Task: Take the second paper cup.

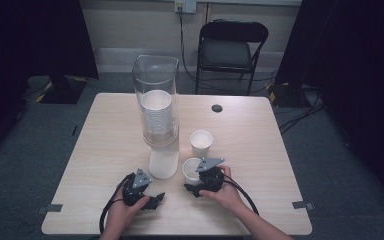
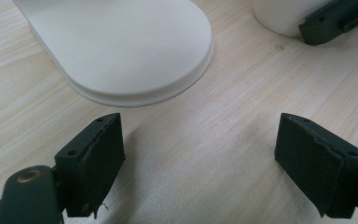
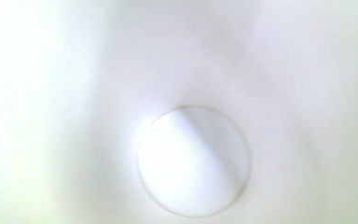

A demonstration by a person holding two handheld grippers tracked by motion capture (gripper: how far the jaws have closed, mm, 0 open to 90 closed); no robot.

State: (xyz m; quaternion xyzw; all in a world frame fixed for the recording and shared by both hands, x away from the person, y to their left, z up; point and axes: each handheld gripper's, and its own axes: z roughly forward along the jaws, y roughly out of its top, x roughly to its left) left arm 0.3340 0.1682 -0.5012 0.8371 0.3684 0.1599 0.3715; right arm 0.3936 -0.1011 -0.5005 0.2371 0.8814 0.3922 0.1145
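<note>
A clear cup dispenser (image 1: 156, 85) holds a stack of white paper cups (image 1: 156, 112) above its white base (image 1: 163, 165). Two loose white cups stand to its right, the far cup (image 1: 201, 142) and the near cup (image 1: 191, 169). My right gripper (image 1: 194, 182) is at the near cup, and the right gripper view looks straight down into that cup to its round bottom (image 3: 193, 161). Its jaws are hidden there. My left gripper (image 1: 157, 197) rests low on the table, open and empty (image 2: 200, 154), just short of the dispenser's base (image 2: 121, 46). The near cup (image 2: 279, 14) stands beyond.
The light wooden table (image 1: 250, 130) has a dark round hole (image 1: 217, 108) near its far edge. A black folding chair (image 1: 232, 50) stands behind the table. Cables run across the grey floor at the right.
</note>
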